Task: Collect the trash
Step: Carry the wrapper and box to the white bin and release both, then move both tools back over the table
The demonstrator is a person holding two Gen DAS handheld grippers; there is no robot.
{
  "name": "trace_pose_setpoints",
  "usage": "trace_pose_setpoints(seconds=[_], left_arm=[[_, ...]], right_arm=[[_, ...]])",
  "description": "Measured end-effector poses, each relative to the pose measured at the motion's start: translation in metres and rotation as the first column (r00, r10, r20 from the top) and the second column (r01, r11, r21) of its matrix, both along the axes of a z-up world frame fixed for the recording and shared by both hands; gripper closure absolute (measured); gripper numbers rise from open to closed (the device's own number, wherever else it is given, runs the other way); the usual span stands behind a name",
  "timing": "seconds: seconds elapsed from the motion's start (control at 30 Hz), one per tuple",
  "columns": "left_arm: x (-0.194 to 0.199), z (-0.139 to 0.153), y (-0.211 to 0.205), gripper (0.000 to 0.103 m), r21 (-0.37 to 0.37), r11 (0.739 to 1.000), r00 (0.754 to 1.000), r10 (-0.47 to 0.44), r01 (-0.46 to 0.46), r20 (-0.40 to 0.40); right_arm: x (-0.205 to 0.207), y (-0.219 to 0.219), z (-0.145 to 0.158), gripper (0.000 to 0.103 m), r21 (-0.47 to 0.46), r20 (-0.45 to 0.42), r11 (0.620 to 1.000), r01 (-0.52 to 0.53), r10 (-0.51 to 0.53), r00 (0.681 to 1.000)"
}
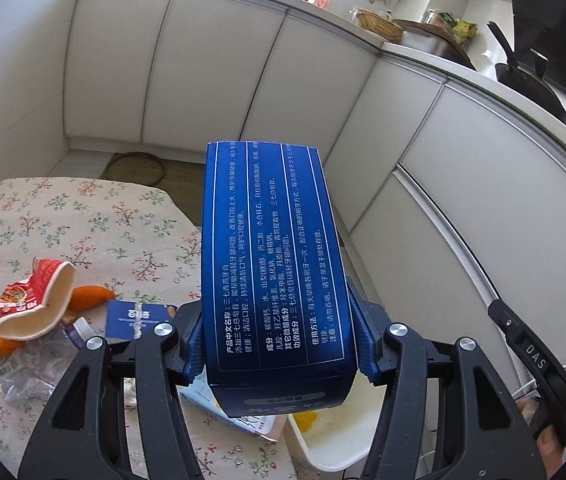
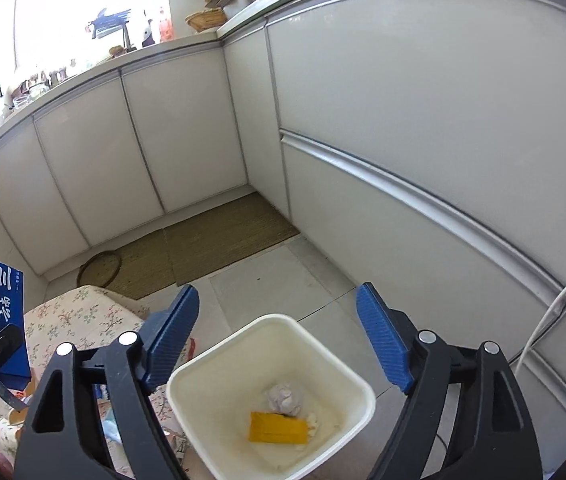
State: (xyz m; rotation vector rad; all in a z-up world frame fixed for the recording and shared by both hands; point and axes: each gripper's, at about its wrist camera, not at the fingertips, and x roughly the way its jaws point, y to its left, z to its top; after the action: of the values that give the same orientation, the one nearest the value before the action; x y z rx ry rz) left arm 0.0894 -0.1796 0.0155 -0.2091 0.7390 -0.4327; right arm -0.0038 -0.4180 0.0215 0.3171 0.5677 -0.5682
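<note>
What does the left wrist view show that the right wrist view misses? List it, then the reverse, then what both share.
Only the left wrist view: the left gripper clamped on the blue box, a crushed red cup and orange peel on the table. Only the right wrist view: the open right gripper, a yellow wrapper and crumpled paper inside the white bin. Both: blue box, floral tablecloth, bin, cabinets.

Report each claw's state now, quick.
Left claw: closed on the blue box.
Right claw: open, empty, over the white bin.
</note>
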Motion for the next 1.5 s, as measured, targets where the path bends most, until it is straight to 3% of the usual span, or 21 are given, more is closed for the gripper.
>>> trace_pose_setpoints(seconds=[0.2, 0.37, 0.8, 0.9, 1.1, 1.37, 1.5], left_arm=[[-0.007, -0.006, -0.031, 0.048, -0.003, 0.996, 0.996, -0.084, 0.084, 0.013], [-0.01, -0.012, -0.058, 0.048, -0.013, 0.989, 0.989, -0.145, 0.145, 0.002], [-0.014, -0.036, -0.123, 0.048, 0.01, 0.958, 0.958, -0.286, 0.286, -0.002], [-0.012, -0.047, -0.134, 0.042, 0.026, 0.951, 0.951, -0.307, 0.308, -0.014], [-0.006, -0.058, -0.136, 0.032, 0.042, 0.956, 0.957, -0.288, 0.29, -0.046], [-0.011, -0.041, -0.123, 0.01, 0.139, 0.98, 0.988, -0.149, 0.143, 0.034], [-0.012, -0.032, -0.109, 0.007, 0.151, 0.985, 0.994, -0.095, 0.085, 0.055]], right_arm=[[-0.019, -0.01, 0.005, 0.008, -0.165, 0.018, 0.979, 0.12, -0.119, 0.993], [-0.032, -0.017, 0.005, 0.007, -0.27, 0.014, 0.949, 0.159, -0.161, 0.987], [-0.043, -0.054, -0.013, 0.007, -0.284, -0.036, 0.933, 0.219, -0.238, 0.971], [-0.041, -0.058, -0.016, 0.007, -0.281, -0.049, 0.934, 0.22, -0.243, 0.969], [-0.036, -0.048, -0.015, 0.007, -0.312, -0.047, 0.929, 0.197, -0.222, 0.974], [-0.033, -0.025, -0.013, 0.007, -0.355, -0.032, 0.919, 0.173, -0.197, 0.98], [-0.028, -0.011, -0.009, 0.007, -0.372, -0.026, 0.916, 0.153, -0.175, 0.984]])
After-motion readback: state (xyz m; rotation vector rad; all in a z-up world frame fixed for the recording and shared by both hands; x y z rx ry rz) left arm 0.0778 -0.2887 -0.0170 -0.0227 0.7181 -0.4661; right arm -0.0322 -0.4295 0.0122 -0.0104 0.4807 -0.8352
